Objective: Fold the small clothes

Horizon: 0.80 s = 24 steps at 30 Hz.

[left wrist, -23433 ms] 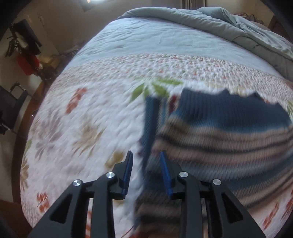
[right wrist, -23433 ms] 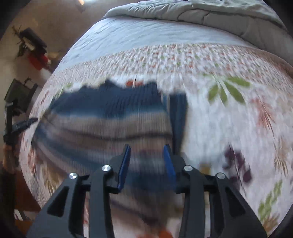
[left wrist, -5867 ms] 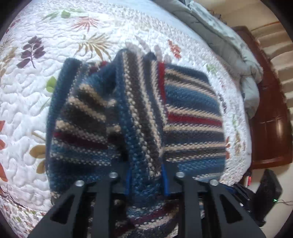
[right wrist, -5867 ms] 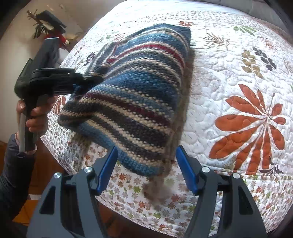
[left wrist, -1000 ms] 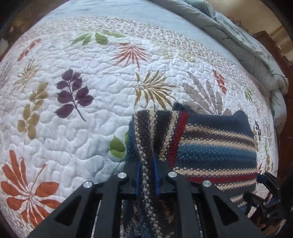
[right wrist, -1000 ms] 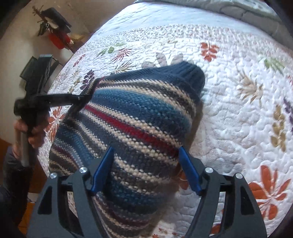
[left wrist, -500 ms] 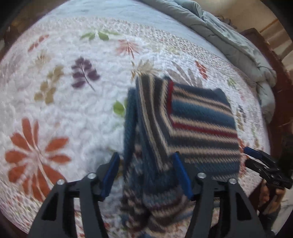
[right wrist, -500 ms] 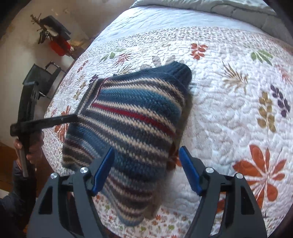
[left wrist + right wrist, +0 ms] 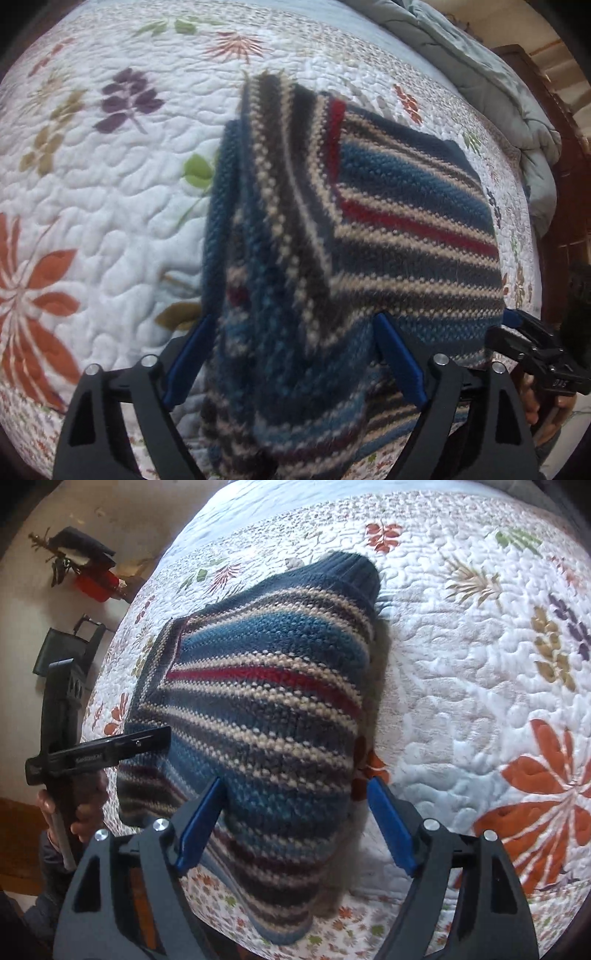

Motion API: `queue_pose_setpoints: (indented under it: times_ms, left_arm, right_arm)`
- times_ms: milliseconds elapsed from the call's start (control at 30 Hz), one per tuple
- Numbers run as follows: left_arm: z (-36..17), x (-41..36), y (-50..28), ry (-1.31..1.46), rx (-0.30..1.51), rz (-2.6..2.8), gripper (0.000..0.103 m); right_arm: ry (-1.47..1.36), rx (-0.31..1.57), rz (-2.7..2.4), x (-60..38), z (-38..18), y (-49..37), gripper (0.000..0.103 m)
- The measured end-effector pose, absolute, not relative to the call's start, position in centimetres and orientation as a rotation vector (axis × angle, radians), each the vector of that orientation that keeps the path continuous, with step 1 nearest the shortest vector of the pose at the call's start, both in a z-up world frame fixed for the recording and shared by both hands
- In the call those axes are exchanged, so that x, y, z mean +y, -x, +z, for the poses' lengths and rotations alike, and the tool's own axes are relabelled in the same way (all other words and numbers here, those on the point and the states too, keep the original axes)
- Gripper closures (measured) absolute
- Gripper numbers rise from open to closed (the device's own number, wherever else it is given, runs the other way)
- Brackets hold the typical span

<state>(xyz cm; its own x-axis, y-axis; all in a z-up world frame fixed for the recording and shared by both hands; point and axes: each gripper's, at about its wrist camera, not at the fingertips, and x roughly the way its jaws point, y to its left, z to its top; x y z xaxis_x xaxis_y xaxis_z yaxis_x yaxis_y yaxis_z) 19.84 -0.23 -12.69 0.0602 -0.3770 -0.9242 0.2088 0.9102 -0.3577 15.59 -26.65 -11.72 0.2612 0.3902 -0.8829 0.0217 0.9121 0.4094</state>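
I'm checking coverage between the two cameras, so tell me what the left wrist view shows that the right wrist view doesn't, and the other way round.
Only the left wrist view shows the rumpled grey duvet at the far end of the bed, with the dark wooden bed frame beside it.

Only the right wrist view shows the floor beside the bed, with a red box and a black chair.

Both show the striped knit sweater folded on the floral quilt, and both grippers: the left gripper and the right gripper, each open, jaws apart on either side of the near edge of the sweater.
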Motion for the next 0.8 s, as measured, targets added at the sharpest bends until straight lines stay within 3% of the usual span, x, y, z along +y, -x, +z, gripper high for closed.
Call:
queue_pose_setpoints:
  times_ms: [167, 467, 500, 567, 667, 800]
  left_arm:
    - [-13.7, 0.2, -20.3, 0.182, 1.455, -0.544, 0.003]
    - [-14.3, -0.4, -19.4, 0.134, 1.423, -0.562, 0.004]
    - [-14.2, -0.5, -19.2, 0.129, 1.419, -0.561, 0.005]
    - [-13.8, -0.7, -18.8, 0.13, 1.412, -0.576, 0.025]
    - [-13.3, -0.4, -18.4, 0.14, 1.395, -0.565, 0.043]
    - [-13.2, 0.8, -18.0, 0.193, 1.366, -0.56, 0.051]
  right_arm:
    - [-0.441, 1.306, 0.29, -26.8, -13.1, -16.2, 0.02]
    - [-0.499, 1.33, 0.34, -26.6, -15.0, -16.8, 0.021]
    - [-0.49, 1.328, 0.341, -26.5, -14.9, -16.9, 0.022]
    - [-0.469, 1.316, 0.345, -26.4, -14.6, -16.7, 0.031]
    - [-0.453, 1.289, 0.36, -26.4, -14.0, -16.4, 0.041]
    - [-0.449, 1.256, 0.392, -26.8, -13.0, -16.0, 0.048]
